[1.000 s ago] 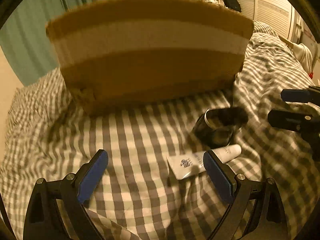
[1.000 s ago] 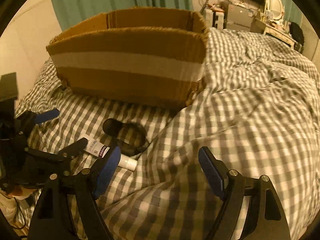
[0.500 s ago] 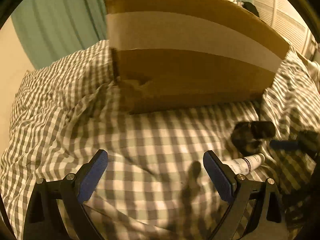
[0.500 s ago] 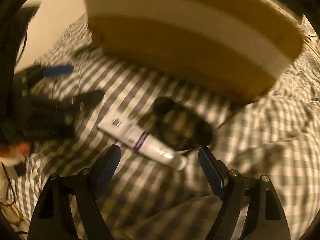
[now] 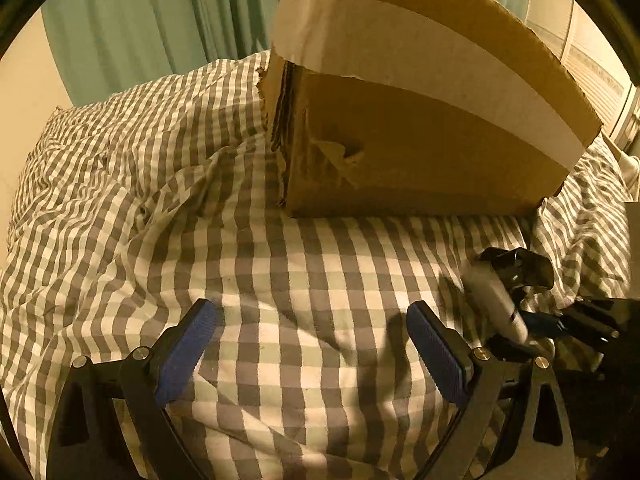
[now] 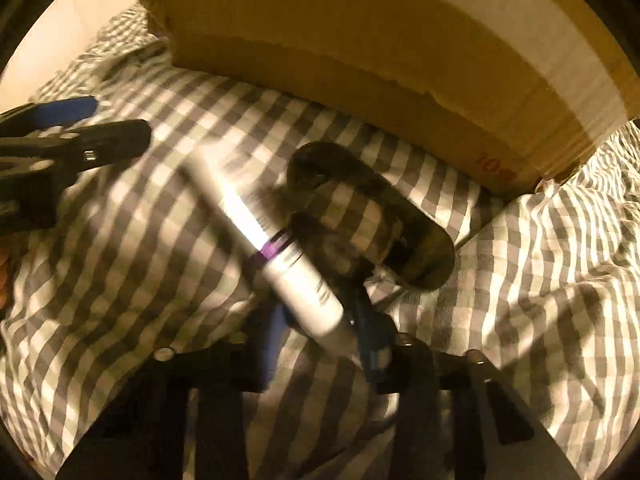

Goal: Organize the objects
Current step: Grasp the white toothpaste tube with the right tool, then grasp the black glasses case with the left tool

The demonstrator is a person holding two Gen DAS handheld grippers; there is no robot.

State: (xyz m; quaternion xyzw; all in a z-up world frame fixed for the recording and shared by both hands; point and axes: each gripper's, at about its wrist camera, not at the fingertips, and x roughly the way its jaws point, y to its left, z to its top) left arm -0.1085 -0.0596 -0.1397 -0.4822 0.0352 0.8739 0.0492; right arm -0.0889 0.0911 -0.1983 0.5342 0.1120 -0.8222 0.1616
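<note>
The right claw (image 6: 320, 344) is pinched on the cap end of a white plastic squeeze tube with a purple band (image 6: 276, 244), its blue pads pressed against the tube near the bottom of the right wrist view; the picture is blurred, so whether the tube is clear of the bedding or only tilted up cannot be told. Just beside the tube lies a dark, glossy oval case (image 6: 372, 216) on the grey-and-white checked bedcover (image 6: 540, 280), touching or nearly touching the tube's middle. Beyond both stands a brown cardboard box with a pale tape band (image 6: 380, 52), resting on the bed. The left claw (image 5: 312, 348) hovers over bare bedcover with its blue pads spread wide and nothing between them, well apart from the box corner ahead. The task looks barely begun: the tube is gripped but not yet in the box, the dark case lies untouched, and the box's inside is hidden, so what it already holds cannot be judged.
</note>
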